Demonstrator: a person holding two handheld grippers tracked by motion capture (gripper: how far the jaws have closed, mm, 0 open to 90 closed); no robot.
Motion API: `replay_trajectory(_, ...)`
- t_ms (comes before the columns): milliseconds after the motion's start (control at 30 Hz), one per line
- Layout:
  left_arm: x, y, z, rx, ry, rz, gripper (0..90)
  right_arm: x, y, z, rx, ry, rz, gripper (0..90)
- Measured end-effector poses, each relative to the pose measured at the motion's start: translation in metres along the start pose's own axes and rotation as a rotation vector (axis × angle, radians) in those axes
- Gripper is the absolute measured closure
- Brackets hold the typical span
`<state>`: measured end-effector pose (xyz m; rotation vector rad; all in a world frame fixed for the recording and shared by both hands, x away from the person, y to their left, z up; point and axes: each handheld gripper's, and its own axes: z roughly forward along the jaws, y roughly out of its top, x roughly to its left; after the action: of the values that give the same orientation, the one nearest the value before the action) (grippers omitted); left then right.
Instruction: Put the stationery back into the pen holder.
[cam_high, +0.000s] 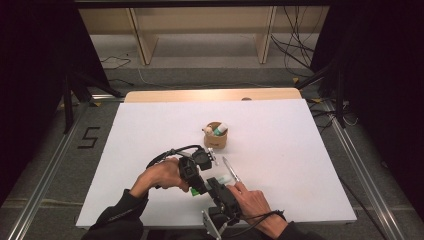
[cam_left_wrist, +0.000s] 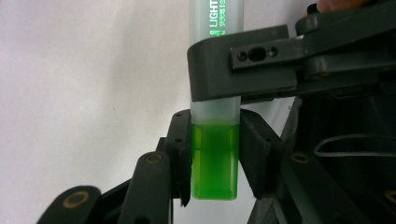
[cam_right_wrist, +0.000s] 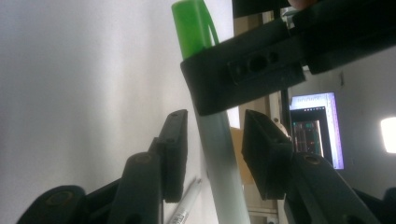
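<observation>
**A:** Green cap (cam_left_wrist: 215, 161) first: the left tool (cam_left_wrist: 215, 122) is clamped on it, pads pressing both sides. So the highlighter (cam_right_wrist: 219, 154) hangs just above the near part of the table (cam_high: 150, 130), at 6 o'clock from the wooden cup (cam_high: 216, 135).

**B:** And the right tool (cam_right_wrist: 214, 116)?

**A:** Its jaws stand either side of the frosted barrel (cam_left_wrist: 215, 28) with a sliver of gap showing, so I'd call it apart, not yet gripping.

**B:** So it looks like uncapping. How do I do it well?

**A:** Bring the right tool together squarely on the barrel, near the cap seam, before any pulling. Then pull straight along the highlighter's own axis. A sideways tug would likely twist it out of the left pads.

**B:** Anything to avoid?

**A:** The loose pen (cam_high: 231, 169) lying at 1 o'clock from your hands. Keep the right elbow's swing short so you don't sweep it off.
</observation>
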<state>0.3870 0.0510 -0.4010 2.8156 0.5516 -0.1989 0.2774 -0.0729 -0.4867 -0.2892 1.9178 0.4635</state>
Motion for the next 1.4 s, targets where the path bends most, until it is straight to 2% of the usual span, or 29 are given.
replay_trajectory(167, 0.000, 0.001, 0.000, 0.001, -0.004, -0.005, 66.4, 0.002, 0.000, 0.001, 0.006, -0.002, -0.013, 64.6)
replay_trajectory(300, 0.000, 0.002, 0.001, 0.005, -0.007, -0.013, 66.4, 0.003, 0.000, 0.002, 0.006, -0.010, -0.052, 67.8)
replay_trajectory(700, 0.000, 0.002, 0.003, 0.008, -0.017, -0.029, 66.0, 0.007, -0.001, 0.004, 0.007, -0.017, -0.085, 76.2)
replay_trajectory(833, -0.001, 0.002, 0.000, -0.011, -0.002, -0.027, 64.1, 0.006, -0.001, 0.003, 0.008, -0.014, -0.079, 76.9)
replay_trajectory(933, -0.002, 0.000, -0.005, -0.019, 0.007, -0.023, 58.2, 0.005, -0.003, 0.002, 0.006, -0.010, -0.064, 77.0)
replay_trajectory(1067, 0.000, -0.004, -0.013, -0.057, 0.011, -0.028, 53.0, 0.006, -0.008, 0.000, 0.006, -0.003, -0.062, 77.0)
replay_trajectory(1167, 0.003, -0.008, -0.019, -0.097, 0.010, -0.042, 48.0, 0.004, -0.011, -0.001, 0.006, 0.003, -0.043, 76.9)
replay_trajectory(1233, 0.006, -0.011, -0.022, -0.109, 0.018, -0.049, 45.8, 0.004, -0.014, -0.002, 0.015, 0.017, -0.020, 76.9)
replay_trajectory(1267, 0.007, -0.012, -0.023, -0.112, 0.021, -0.048, 44.2, 0.003, -0.016, -0.001, 0.006, 0.013, -0.025, 76.9)
replay_trajectory(1300, 0.008, -0.013, -0.025, -0.119, 0.026, -0.055, 42.8, 0.002, -0.017, -0.001, 0.006, 0.017, -0.027, 76.9)
replay_trajectory(1333, 0.010, -0.015, -0.026, -0.131, 0.032, -0.065, 41.7, 0.003, -0.018, -0.002, 0.013, 0.026, 0.000, 76.9)
replay_trajectory(1367, 0.011, -0.017, -0.028, -0.144, 0.036, -0.076, 40.7, 0.001, -0.019, -0.001, 0.004, 0.025, -0.009, 76.9)
replay_trajectory(1400, 0.013, -0.018, -0.029, -0.154, 0.037, -0.087, 39.6, 0.001, -0.020, -0.002, 0.007, 0.028, 0.007, 76.9)
